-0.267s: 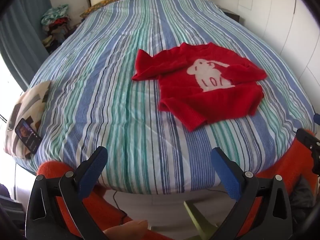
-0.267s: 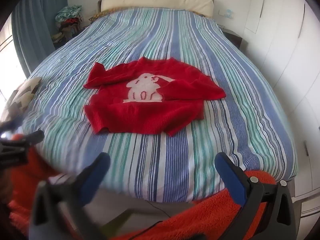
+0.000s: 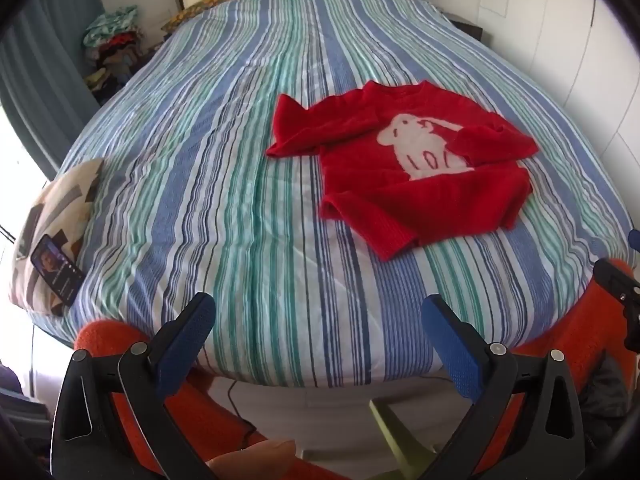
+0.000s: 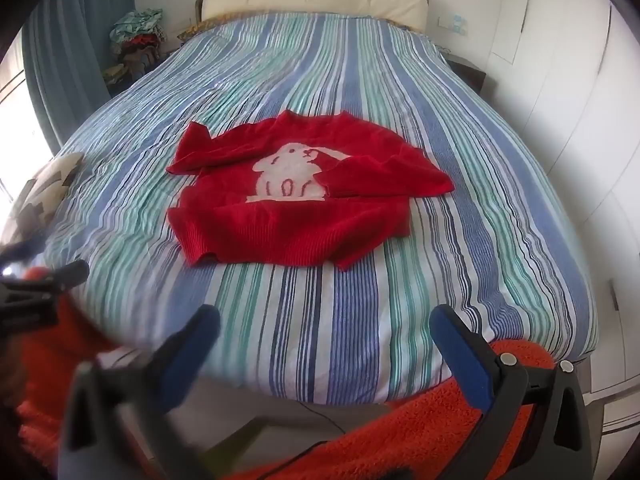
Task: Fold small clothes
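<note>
A small red knitted sweater with a white animal on its chest lies face up on the striped bed cover. Its right sleeve is folded across the body and the left sleeve sticks out to the side. My left gripper hangs open above the foot of the bed, well short of the sweater and left of it. My right gripper is open too, over the near bed edge, with the sweater ahead. Nothing is between either pair of blue pads.
A patterned cushion with a phone on it rests at the bed's left edge. A pile of clothes sits by the curtain at the far left. White wardrobe doors run along the right. Orange fleece sleeves show below.
Both views have shifted only slightly; the sweater lies as before and both grippers stay open.
</note>
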